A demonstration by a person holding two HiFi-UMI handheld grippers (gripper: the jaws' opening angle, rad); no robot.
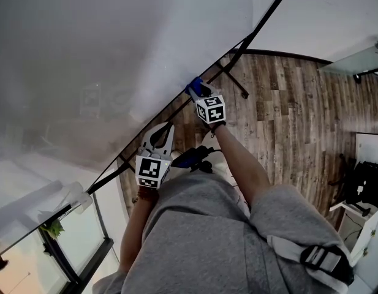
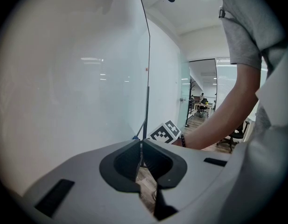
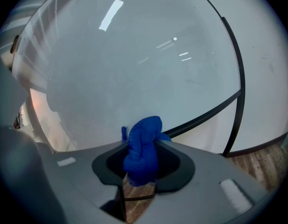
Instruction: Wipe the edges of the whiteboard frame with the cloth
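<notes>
The blue cloth (image 3: 143, 148) is clamped in the right hand-held gripper (image 1: 198, 90) and held at the whiteboard frame (image 1: 262, 20), whose black edge runs lengthwise beyond it. The left hand-held gripper (image 1: 166, 127), nearly closed and empty, is held further down that frame.

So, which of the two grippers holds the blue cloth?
The right gripper: its jaws pinch the blue cloth, while the left gripper is shut and empty.

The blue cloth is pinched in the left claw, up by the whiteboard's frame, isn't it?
Not the left. The right gripper view shows the cloth pinched in the right claw, up by the whiteboard's frame. The left claw is shut on nothing.
</notes>
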